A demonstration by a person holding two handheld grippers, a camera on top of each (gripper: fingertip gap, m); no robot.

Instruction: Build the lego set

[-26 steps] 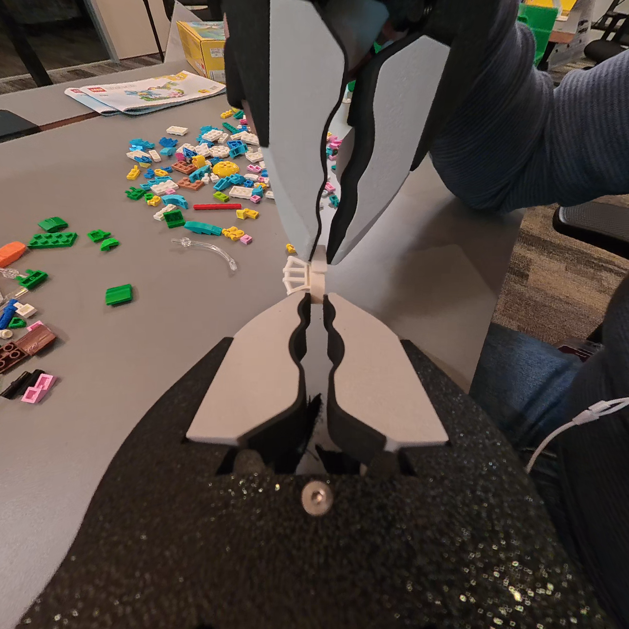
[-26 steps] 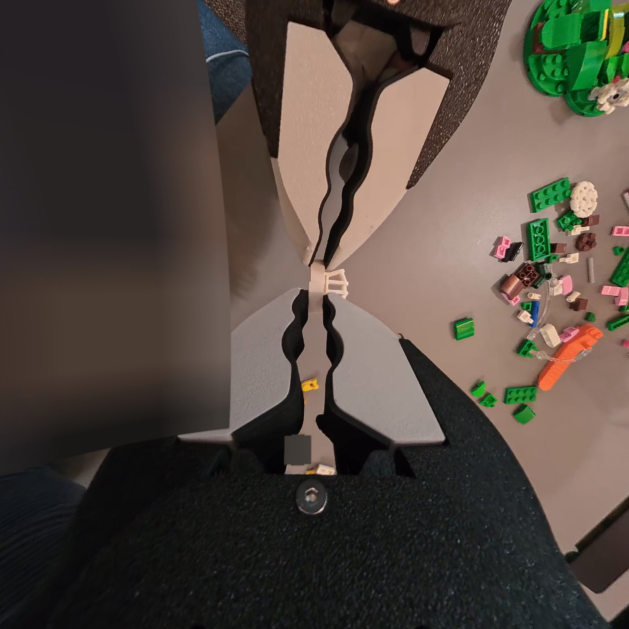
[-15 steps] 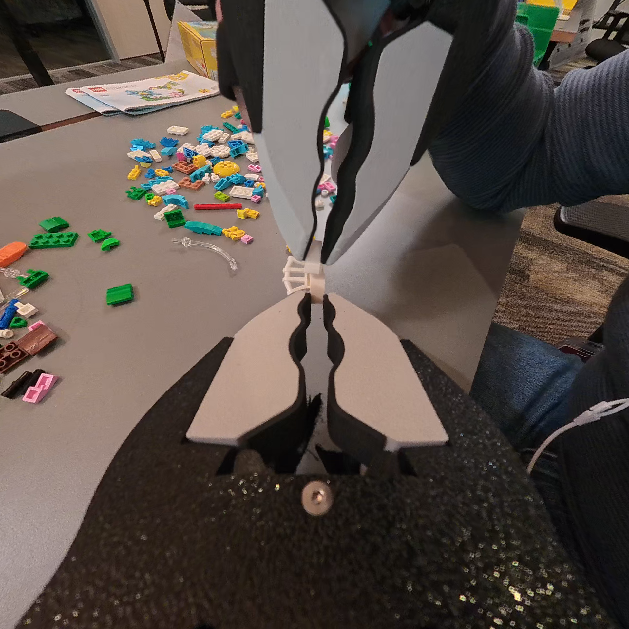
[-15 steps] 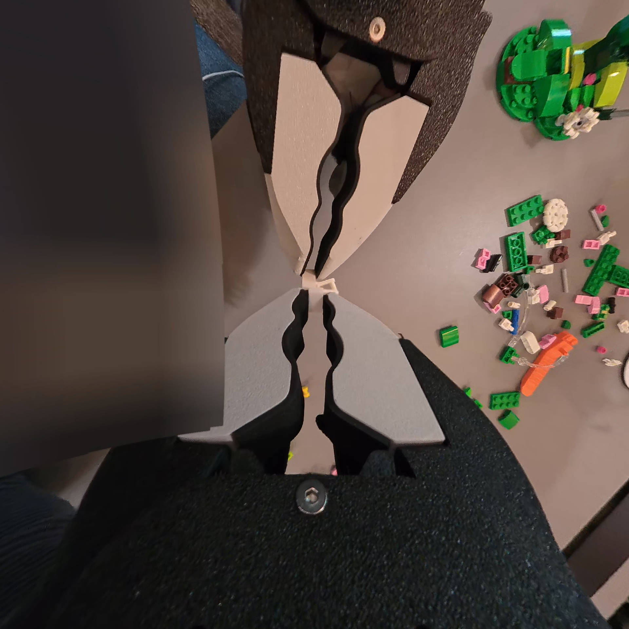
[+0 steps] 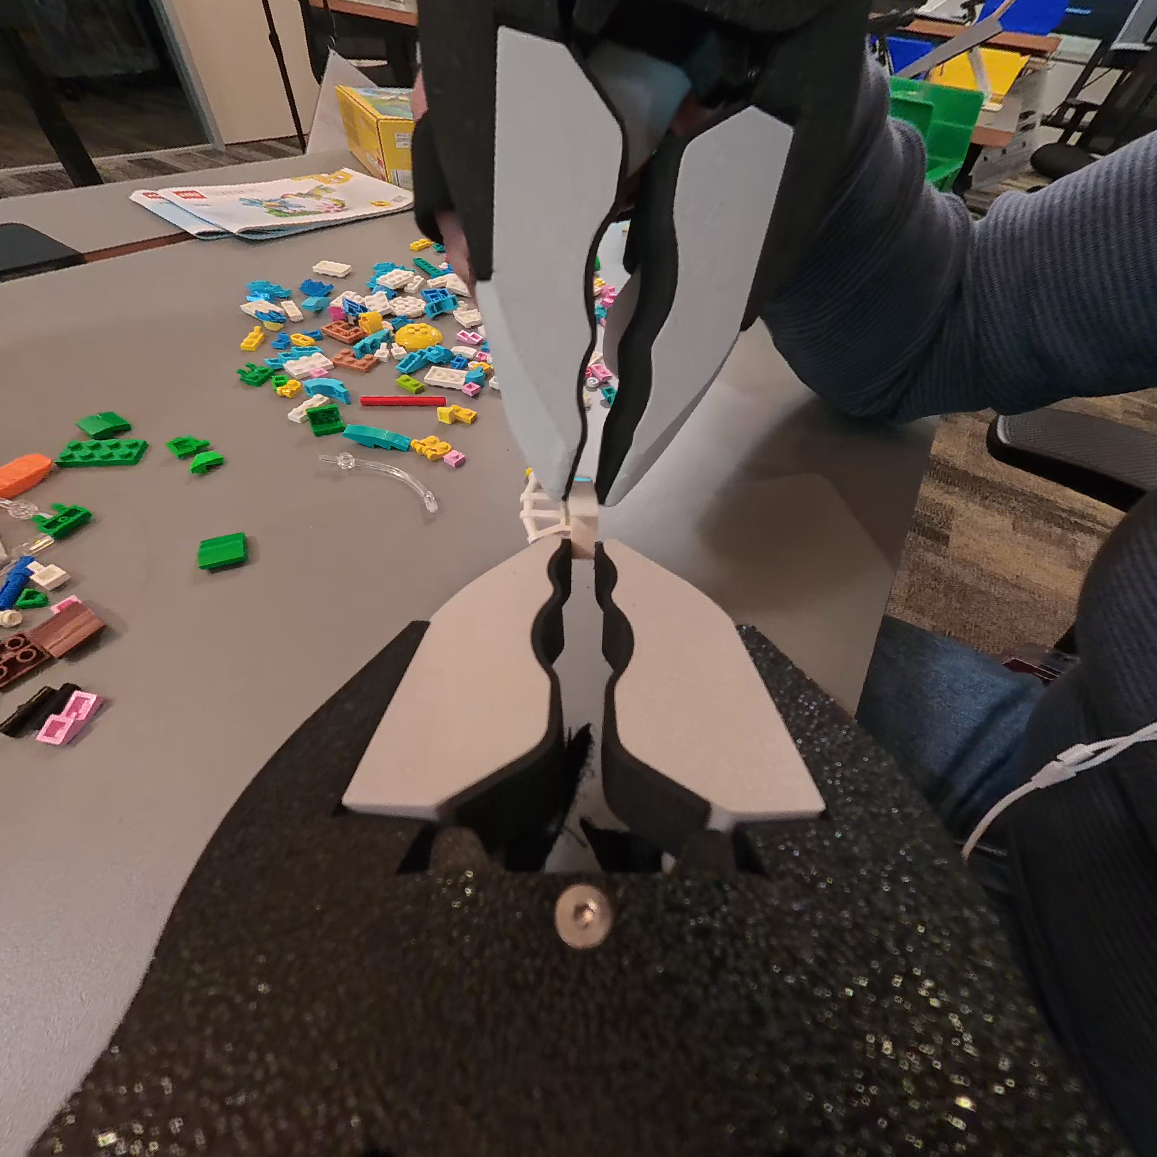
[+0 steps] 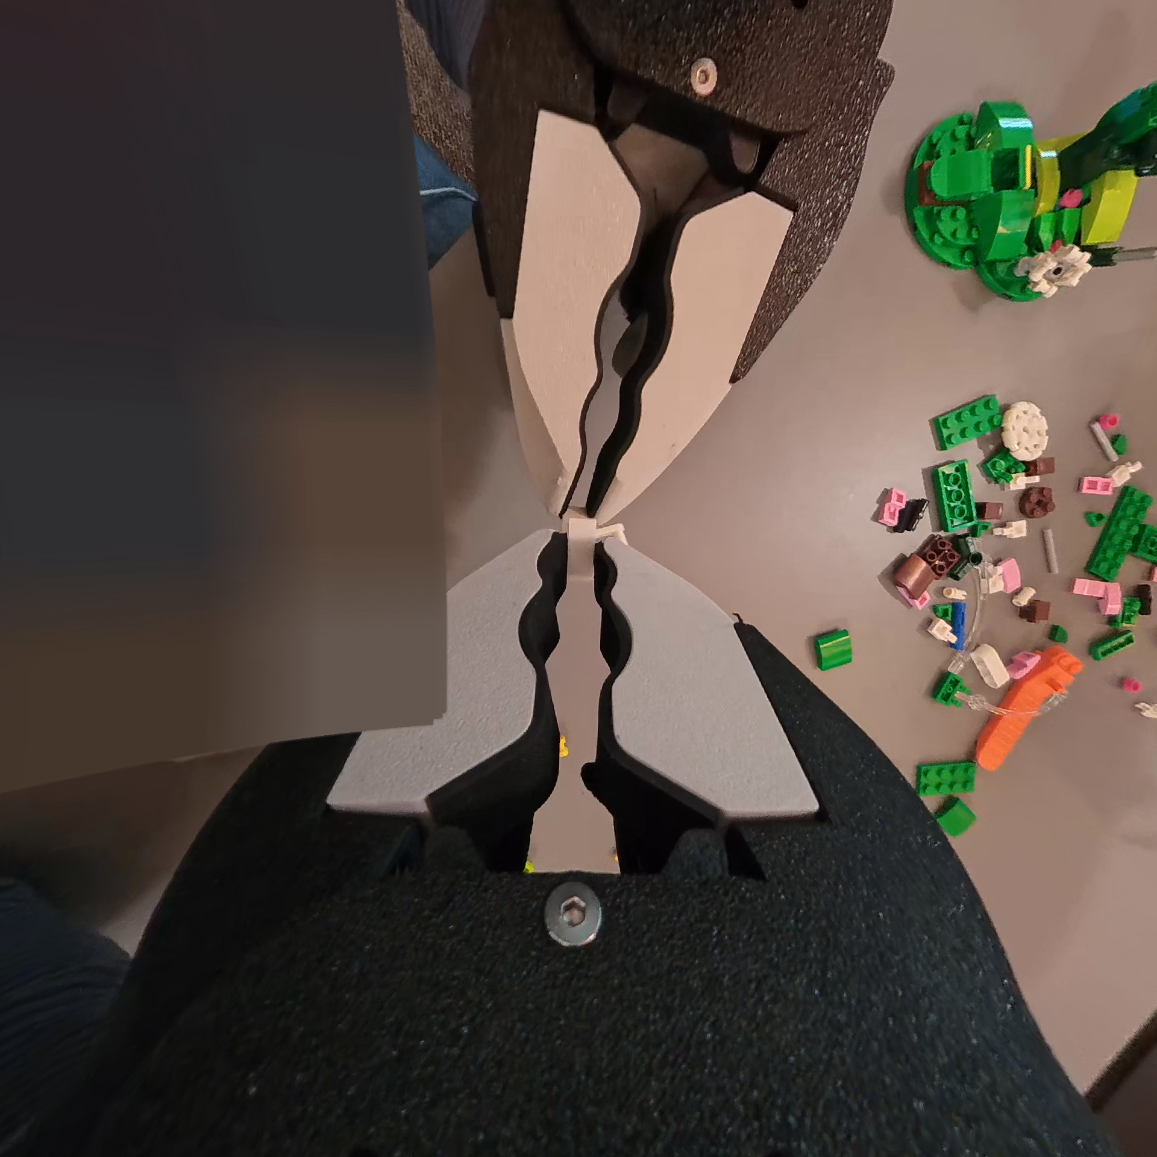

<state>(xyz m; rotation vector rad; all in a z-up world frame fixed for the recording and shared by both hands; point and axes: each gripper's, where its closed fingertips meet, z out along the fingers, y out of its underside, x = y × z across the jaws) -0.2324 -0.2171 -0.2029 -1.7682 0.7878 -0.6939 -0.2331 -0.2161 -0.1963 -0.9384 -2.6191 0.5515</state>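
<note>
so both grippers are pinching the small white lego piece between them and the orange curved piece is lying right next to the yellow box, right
Not quite. The left gripper and right gripper do both pinch the small white lego piece, but the orange curved piece lies among the loose green, pink and brown bricks, as the right wrist view shows. The yellow box stands at the table's far end.

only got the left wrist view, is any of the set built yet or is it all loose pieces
Observer: One part is built: a green model stands on the table, seen only in the right wrist view.
Operator: anything on it thats not green
Observer: A white flower sits at its lower edge.
Operator: how deep is the right gripper holding
Observer: The small white piece reaches back between the fingers of the right gripper, past their tips.
</note>
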